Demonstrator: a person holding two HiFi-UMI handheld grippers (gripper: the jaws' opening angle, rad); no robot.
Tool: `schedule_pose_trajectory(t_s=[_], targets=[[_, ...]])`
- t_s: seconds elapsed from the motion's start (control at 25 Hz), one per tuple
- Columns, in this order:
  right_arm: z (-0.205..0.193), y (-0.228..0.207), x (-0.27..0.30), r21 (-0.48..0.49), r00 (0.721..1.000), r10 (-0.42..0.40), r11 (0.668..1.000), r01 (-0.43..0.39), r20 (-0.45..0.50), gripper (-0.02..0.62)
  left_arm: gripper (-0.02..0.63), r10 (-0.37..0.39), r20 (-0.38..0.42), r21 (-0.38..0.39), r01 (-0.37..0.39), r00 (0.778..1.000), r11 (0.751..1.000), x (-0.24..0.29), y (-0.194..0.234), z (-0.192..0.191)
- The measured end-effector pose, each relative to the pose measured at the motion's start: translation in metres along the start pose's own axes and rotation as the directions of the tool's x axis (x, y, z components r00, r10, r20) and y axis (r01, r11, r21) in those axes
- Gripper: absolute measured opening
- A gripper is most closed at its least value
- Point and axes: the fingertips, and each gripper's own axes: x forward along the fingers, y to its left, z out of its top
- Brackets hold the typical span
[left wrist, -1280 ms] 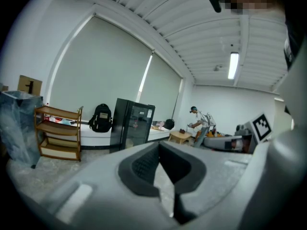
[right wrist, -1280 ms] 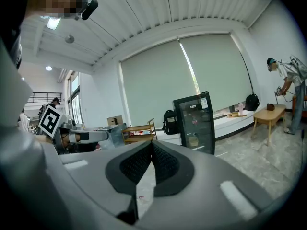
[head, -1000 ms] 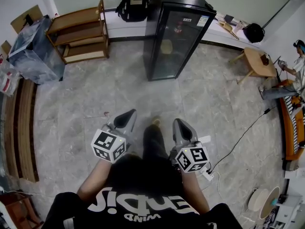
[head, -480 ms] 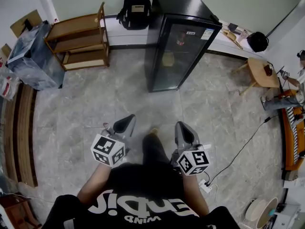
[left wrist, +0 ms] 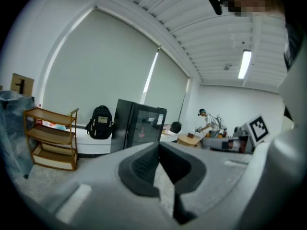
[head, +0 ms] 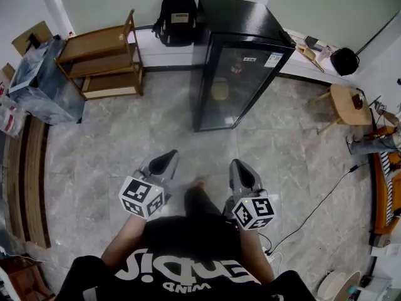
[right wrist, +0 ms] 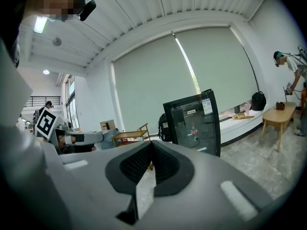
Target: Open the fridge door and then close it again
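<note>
The fridge (head: 241,61), a tall black cabinet with a glass door, is standing in the upper middle of the head view with its back against a low white ledge (head: 145,42), and its door is sitting closed. Both hand-held grippers are hovering in the lower middle of the frame, well apart from the fridge, over a grey tiled floor (head: 113,143).

The left hand-held gripper (head: 165,160) is pointing up the frame from just left of centre. In the left gripper view its jaws are pressing together with nothing between them, and the fridge is showing just above them near the middle of that frame. The right hand-held gripper (head: 240,168) is sitting just right of centre, also aiming up the frame. In the right gripper view its jaws are meeting at the tips and gripping nothing, with the fridge standing right of centre beyond them.

A black backpack (head: 175,17) is resting on the ledge just left of the fridge, and a wooden shelf (head: 100,52) is standing further left, toward the upper left of the frame. A second black bag (head: 344,60) is lying on the ledge at the upper right, near a small round wooden desk (head: 346,102). A black cable (head: 316,190) is trailing across the floor at the lower right, and the person's black shirt (head: 188,268) is filling the bottom edge
</note>
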Motion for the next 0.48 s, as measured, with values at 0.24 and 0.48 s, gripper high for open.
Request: schedule_pose_trajectory(t_s=[0.24,0.48], targets=[[0.032,-0.047,0.036,-0.006,1.0,0.018,1.0,-0.018,-0.005,-0.003,0.002,0.027,0.015,-0.006,-0.026,1.0,1.0,0.055,0.012,0.027],[0.052,-0.087,0.07,-0.015,0.999,0.044,0.999,-0.044,-0.012,-0.003,0.002,0.059,0.022,-0.007,-0.059,0.998,0.998,0.097,0.024,0.04]])
